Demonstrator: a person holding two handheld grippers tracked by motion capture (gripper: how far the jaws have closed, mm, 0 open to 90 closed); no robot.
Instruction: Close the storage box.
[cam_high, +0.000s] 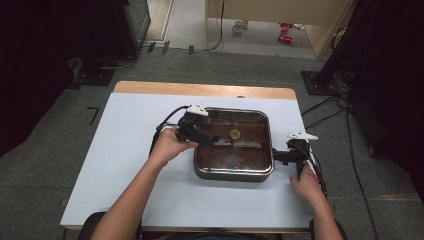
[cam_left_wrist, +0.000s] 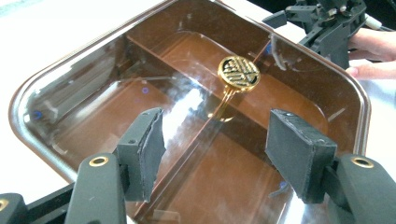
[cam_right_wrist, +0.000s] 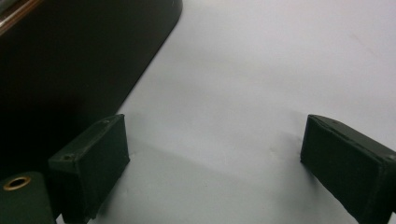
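My left tool (cam_left_wrist: 215, 154) hovers over the glass lid (cam_left_wrist: 154, 116) of the square pan (cam_high: 233, 145), its jaws apart with nothing between them, the gold knob (cam_left_wrist: 238, 72) ahead of them near the lid's middle. The pan sits on the pale counter (cam_high: 125, 150), right of centre. My right tool (cam_right_wrist: 212, 163) rests on the counter just beside the pan's right side, jaws wide apart over bare surface, clamping nothing.

Square pan (cam_high: 233, 172) with glass lid (cam_high: 250, 125) on the pale surface (cam_high: 130, 165); left gripper (cam_high: 212, 140) over the lid's left edge, right gripper (cam_high: 278, 157) beside the pan's right wall.
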